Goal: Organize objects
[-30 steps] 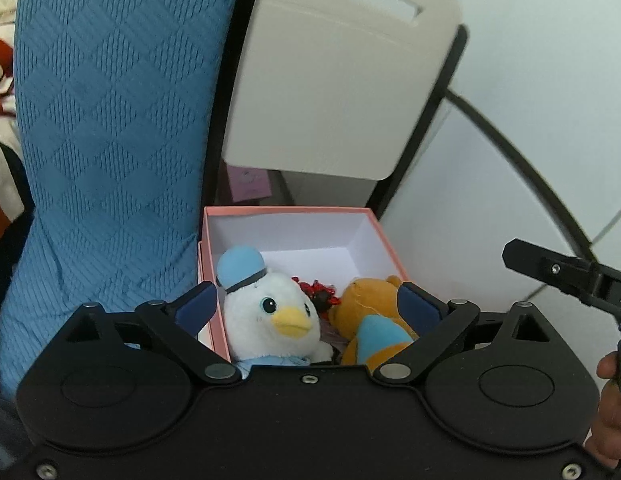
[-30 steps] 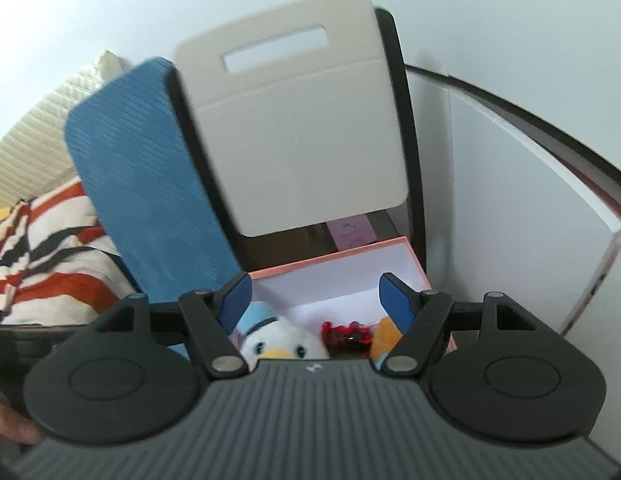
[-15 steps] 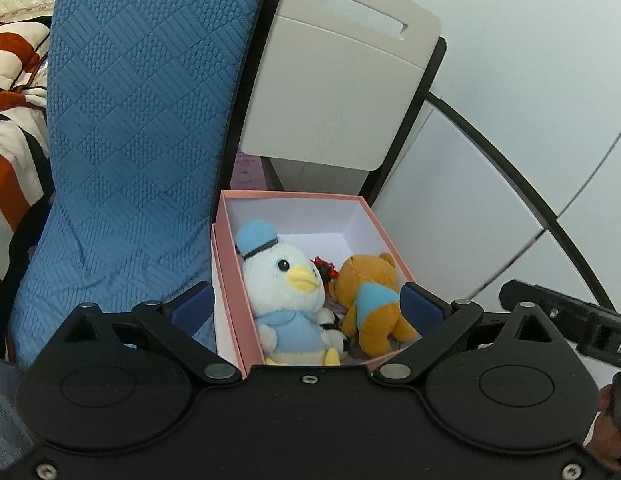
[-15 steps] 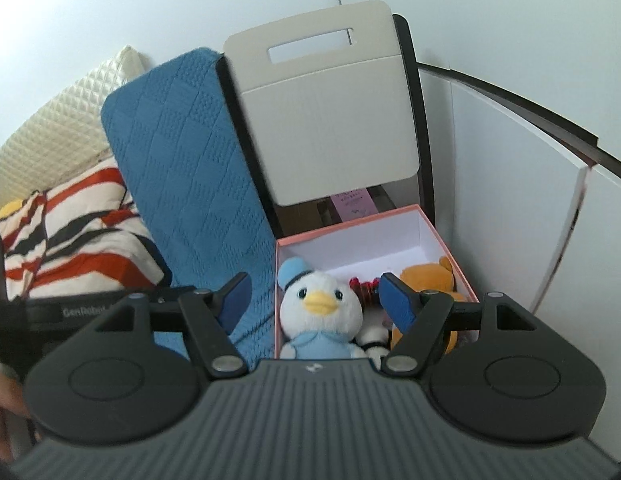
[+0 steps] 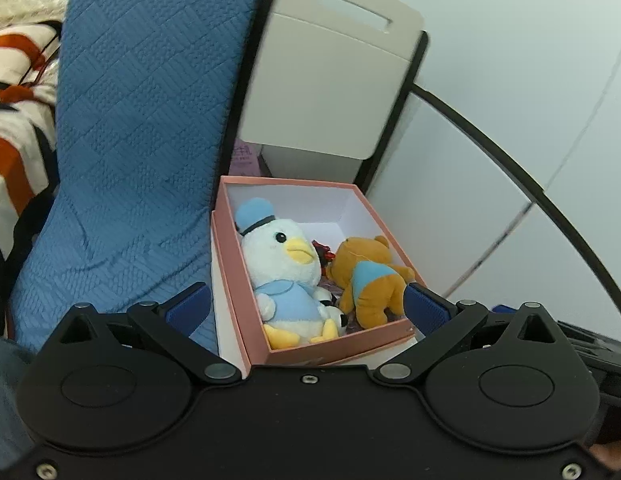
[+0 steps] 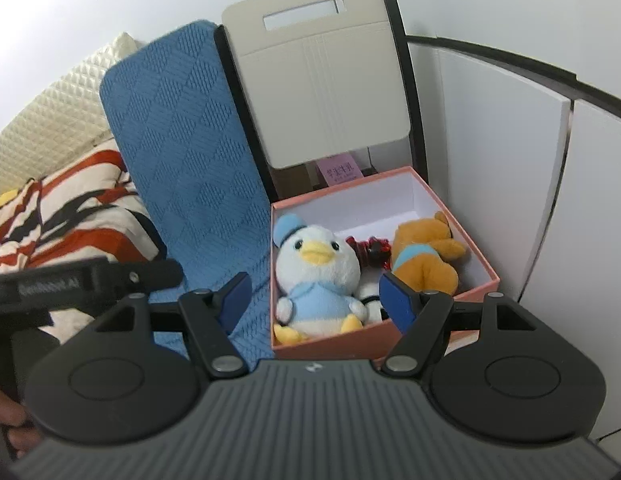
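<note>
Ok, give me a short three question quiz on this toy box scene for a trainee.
1. True or false: the duck plush sits inside the pink box.
2. Which toy lies nearest the white cabinet: A duck, B orange bear plush, C neither?
3. Fill in: left of the box hangs a ___ blanket.

Key: 1 true; 2 B; 3 blue.
</note>
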### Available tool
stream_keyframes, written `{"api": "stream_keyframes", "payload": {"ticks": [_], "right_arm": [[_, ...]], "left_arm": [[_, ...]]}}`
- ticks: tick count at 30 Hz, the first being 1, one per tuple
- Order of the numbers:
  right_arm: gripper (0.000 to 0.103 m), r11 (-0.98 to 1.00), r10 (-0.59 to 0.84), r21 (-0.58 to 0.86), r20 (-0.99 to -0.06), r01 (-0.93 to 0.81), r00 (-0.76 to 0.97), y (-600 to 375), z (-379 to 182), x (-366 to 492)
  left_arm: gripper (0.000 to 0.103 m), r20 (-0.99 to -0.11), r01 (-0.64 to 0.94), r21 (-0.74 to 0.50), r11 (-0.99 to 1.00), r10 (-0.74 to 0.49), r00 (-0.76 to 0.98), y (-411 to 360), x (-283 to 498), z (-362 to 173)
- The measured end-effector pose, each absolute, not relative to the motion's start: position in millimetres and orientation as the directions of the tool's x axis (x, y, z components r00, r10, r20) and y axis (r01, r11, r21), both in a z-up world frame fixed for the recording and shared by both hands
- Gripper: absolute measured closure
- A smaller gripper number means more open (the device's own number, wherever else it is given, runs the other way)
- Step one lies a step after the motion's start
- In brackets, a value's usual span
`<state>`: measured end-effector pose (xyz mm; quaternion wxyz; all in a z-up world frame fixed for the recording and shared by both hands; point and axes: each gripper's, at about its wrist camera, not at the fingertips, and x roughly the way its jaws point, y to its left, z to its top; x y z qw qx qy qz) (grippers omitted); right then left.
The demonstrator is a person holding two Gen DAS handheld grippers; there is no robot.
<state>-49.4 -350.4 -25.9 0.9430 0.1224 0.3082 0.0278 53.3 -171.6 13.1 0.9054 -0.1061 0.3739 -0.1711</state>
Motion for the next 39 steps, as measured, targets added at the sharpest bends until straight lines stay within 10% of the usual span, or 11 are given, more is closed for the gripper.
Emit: {"api": "stream_keyframes", "payload": {"ticks": [13, 20, 39], "right_arm": [[0.025, 0.964, 0.105, 0.26, -0.557, 0.052, 0.824, -358.7, -35.9, -62.6], [0.0, 0.97, 0.086, 0.236, -0.558, 0.058, 0.826, -359.1, -35.0, -67.8], [0.0, 0.958, 0.108, 0.278, -0.581, 0.072, 0.807, -359.9, -61.6, -57.4]], "left_arm": [[0.0, -0.638, 0.204, -0.314, 0.927, -0.365, 0.678, -166.6, 37.2, 7.7], [0.0, -0.645, 0.225, -0.296, 0.928, -0.368, 0.67, -168.6, 33.7, 4.3], [0.0, -0.648, 0.244, -0.308, 0.919, -0.391, 0.654, -167.8, 44.0, -12.4]]}}
